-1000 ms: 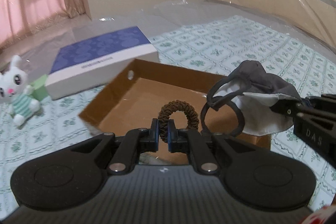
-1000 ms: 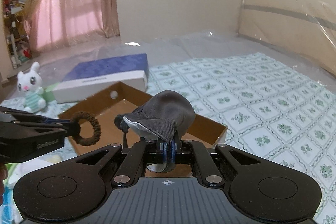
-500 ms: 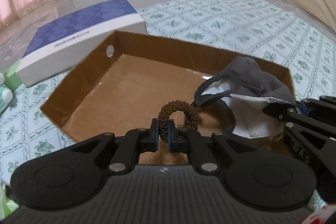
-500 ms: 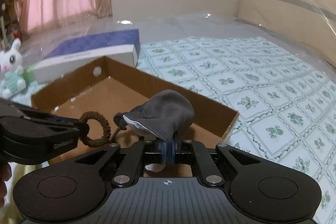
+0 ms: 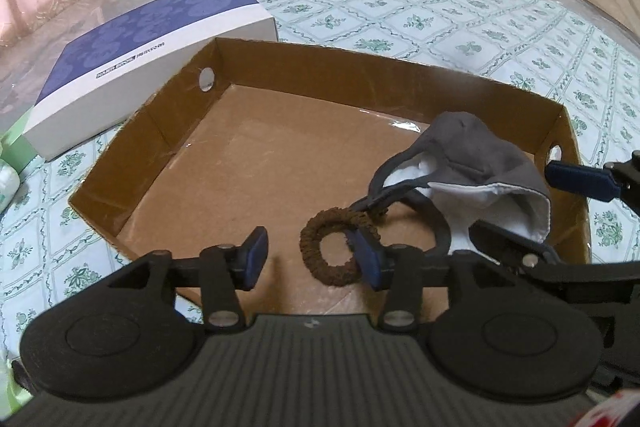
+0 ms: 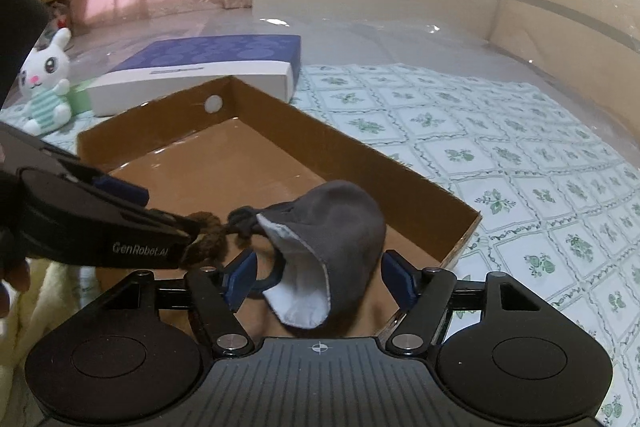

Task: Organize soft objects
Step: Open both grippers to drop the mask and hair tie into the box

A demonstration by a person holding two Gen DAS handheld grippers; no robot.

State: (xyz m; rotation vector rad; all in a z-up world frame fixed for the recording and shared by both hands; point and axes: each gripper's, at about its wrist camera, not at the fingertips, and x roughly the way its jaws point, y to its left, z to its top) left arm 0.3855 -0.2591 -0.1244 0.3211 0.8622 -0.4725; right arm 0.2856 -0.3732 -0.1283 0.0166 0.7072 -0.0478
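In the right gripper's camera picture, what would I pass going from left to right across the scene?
Plush bunny → blue-and-white box → brown hair scrunchie → grey face mask → right wall of the cardboard tray → floral bedsheet.

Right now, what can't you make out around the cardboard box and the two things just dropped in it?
- Cardboard box: near wall hidden by the left gripper, left wrist view.
- Brown hair tie: mostly behind the left gripper, right wrist view.
- Grey mask: underside hidden; the right gripper blocks its base.
- Blue and white box: label too small.
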